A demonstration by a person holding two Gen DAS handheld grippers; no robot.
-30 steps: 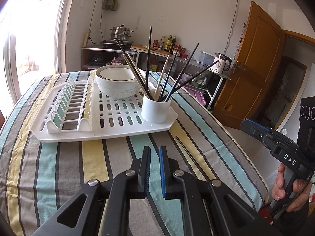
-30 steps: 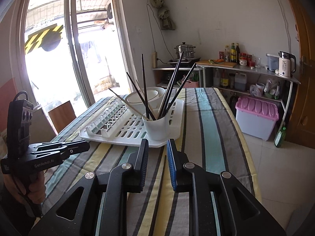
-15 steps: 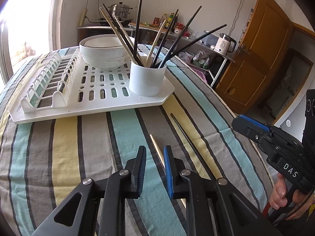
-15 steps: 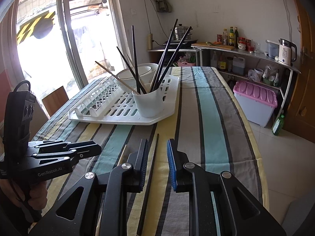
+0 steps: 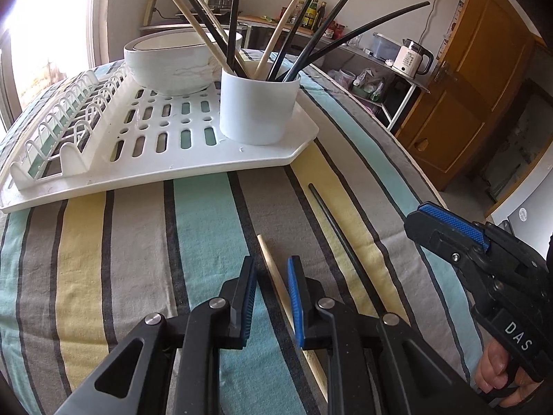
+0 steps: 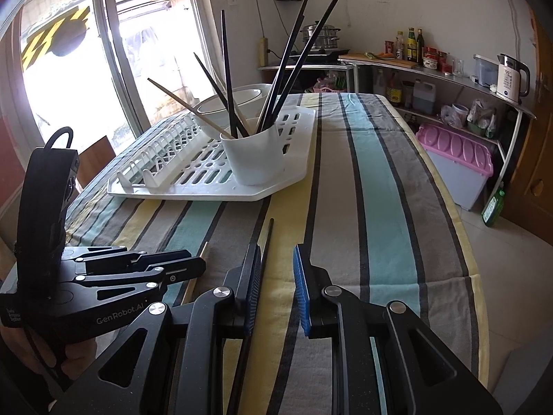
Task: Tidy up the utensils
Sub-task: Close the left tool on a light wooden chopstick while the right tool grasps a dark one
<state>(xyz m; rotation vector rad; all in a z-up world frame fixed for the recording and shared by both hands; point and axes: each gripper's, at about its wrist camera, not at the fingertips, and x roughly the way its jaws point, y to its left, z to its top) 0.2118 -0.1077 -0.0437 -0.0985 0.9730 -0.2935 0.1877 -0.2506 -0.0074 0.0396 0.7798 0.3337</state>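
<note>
Left tongs [image 5: 271, 278] parted around wooden chopstick [image 5: 268, 259], right tongs [image 6: 276, 269] parted by black chopstick [image 6: 266, 242] (both lying loose, likely bound for white holder [image 5: 259, 110]).

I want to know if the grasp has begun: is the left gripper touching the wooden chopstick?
Apart. The left wrist view shows the wooden chopstick between the open left gripper pads, cloth visible either side.
</note>
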